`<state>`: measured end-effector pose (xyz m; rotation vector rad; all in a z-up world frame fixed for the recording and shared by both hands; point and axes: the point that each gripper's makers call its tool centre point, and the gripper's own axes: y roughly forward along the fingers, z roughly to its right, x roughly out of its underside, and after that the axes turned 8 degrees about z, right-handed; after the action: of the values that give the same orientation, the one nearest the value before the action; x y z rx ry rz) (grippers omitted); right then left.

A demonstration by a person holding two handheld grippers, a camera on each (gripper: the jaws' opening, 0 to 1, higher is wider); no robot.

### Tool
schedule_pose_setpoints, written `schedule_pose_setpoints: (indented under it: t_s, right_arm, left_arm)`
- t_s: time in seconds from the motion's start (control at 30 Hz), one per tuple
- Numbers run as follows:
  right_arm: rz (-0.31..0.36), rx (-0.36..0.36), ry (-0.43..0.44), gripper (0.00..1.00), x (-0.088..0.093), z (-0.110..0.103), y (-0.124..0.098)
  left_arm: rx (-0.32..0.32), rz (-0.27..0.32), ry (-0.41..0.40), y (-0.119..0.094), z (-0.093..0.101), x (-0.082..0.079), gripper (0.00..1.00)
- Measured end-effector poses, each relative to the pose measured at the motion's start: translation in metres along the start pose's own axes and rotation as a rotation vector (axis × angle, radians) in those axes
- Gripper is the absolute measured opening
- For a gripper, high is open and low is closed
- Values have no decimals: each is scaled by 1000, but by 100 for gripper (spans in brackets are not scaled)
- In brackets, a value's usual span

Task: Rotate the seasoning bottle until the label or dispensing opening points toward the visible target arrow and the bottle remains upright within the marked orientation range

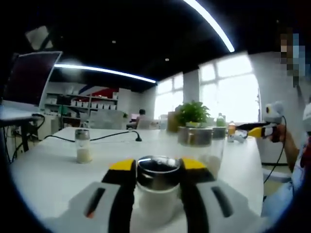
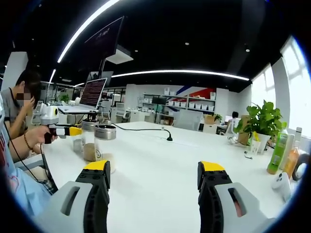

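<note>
Centrally, at the bottom of the left gripper view, a seasoning bottle (image 1: 158, 187) with a dark metal lid and pale contents stands upright on the white counter (image 1: 53, 174), directly between the yellow-tipped jaws of the left gripper (image 1: 158, 171). Both jaws sit close against the lid's sides and appear to clamp it. No label or dispensing opening can be made out on it.

A second shaker (image 1: 83, 145), also metal-capped and part-filled with white grains, stands well apart at mid-left of that view. Behind the held bottle, right of centre, sit two metal-lidded jars (image 1: 196, 136), and beyond them a potted plant (image 1: 193, 112). A black cable (image 1: 107, 137) runs across the counter.

At the right edge of that view the right gripper (image 1: 256, 131) shows, held in a person's hand, off the counter.

In the right gripper view its jaws rise from the bottom, spread wide, with bare counter between them and nothing held. The left gripper appears at the left of that view, among lidded jars (image 2: 105, 131).
</note>
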<state>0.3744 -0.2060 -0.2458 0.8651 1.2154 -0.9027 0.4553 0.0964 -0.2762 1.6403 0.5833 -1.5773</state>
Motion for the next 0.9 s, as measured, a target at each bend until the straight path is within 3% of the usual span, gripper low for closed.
schedule_pose_setpoints:
  t_s: [0.63,0.9]
  right_arm:
    - [-3,-5,-10,75,1,1,2]
    - [44,-31,16,76,-7,-3,3]
  left_arm:
    - [122,-31,-18,5,1,2,37]
    - [180,-47,-28,6,3,3,37]
